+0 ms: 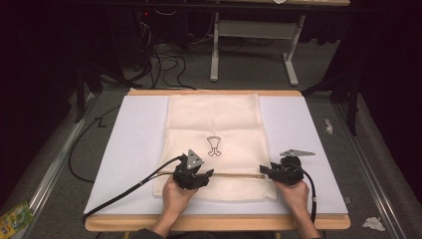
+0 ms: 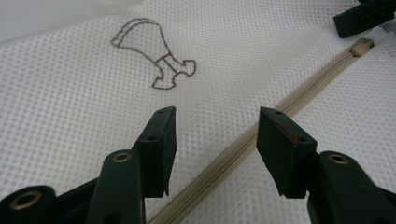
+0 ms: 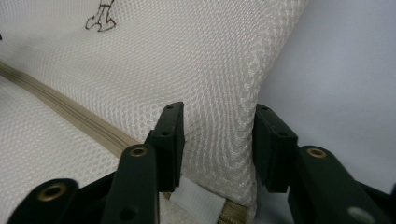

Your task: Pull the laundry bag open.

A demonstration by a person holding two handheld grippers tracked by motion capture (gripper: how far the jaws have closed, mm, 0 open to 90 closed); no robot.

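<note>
Near the desk's front edge, my left gripper (image 2: 212, 154) gapes over the cream mesh bag's beige zipper (image 2: 261, 135), my right gripper (image 3: 217, 149) loosely straddles its end; next, pinch the pull.

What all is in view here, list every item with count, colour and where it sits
Mesh bag: one, cream, centre of the table on the white sheet.
Zipper: one, beige, across the bag's near part, between the two grippers.
Embroidered outline: one, dark brown, middle of the bag.
White sheet: one, covering the tabletop.
Table: one, light wood edge.
Crumpled scraps: two, white, floor at right.
Packet: one, green-yellow, floor at lower left.
Left gripper: one, black, open over the zipper.
Right gripper: one, black, astride the bag's edge.
</note>
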